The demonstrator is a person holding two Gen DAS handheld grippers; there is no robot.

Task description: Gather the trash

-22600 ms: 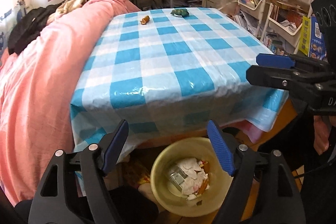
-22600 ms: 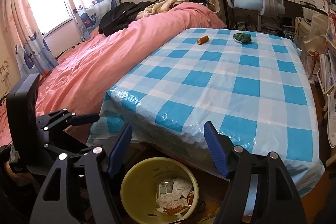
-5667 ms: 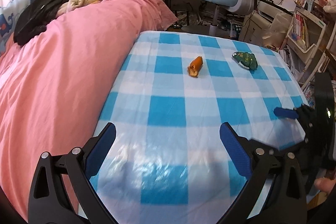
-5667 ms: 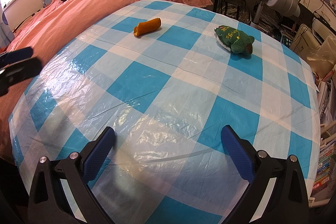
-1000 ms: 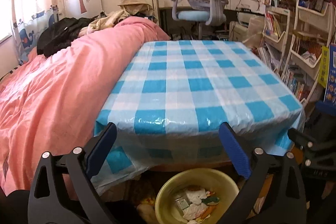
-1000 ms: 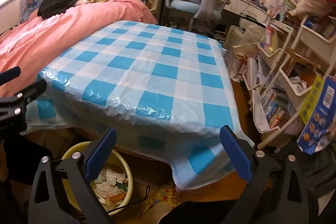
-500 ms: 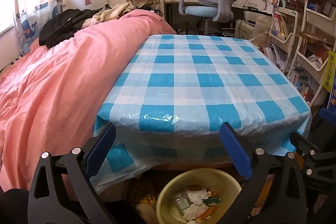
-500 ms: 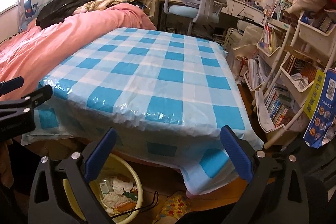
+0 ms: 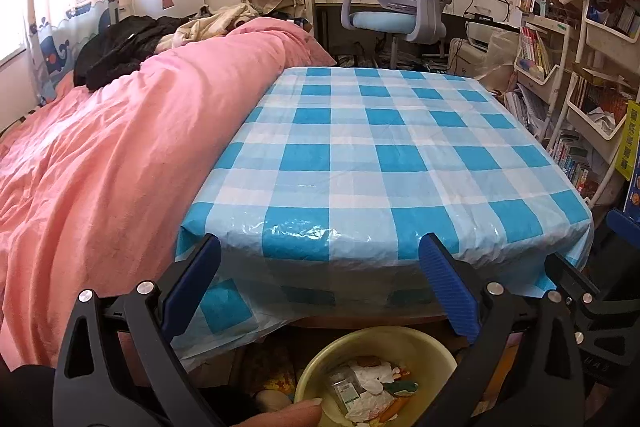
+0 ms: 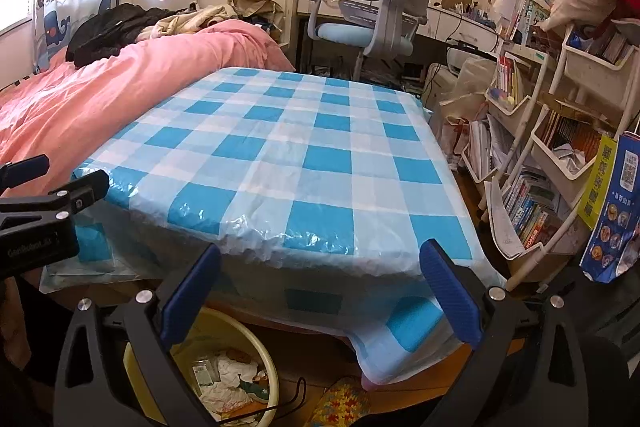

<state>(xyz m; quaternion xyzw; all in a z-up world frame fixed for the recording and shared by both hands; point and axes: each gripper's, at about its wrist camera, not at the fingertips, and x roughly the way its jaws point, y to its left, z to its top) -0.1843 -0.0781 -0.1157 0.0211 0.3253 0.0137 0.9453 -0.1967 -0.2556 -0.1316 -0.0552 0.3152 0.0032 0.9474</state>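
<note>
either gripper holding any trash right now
No. The left gripper and right gripper are both open and empty; the trash lies in the yellow bin.

The tablecloth [image 9: 384, 163], mid-frame, is thin glossy plastic film, crinkled and shining along its near edge. At left the quilt [image 9: 104, 155] is soft matt cloth, creased. At the bottom the bin [image 9: 436, 351] is smooth plastic with a dull sheen and holds crumpled paper [image 9: 370, 377]. Both grippers, left [image 9: 320, 287] and right [image 10: 320, 287], have matt black plastic arms, ribbed blue pads [image 9: 448, 287] and bright metal rivets [image 9: 496, 289]. The floor [image 10: 412, 383] at lower right looks like polished wood.
</note>
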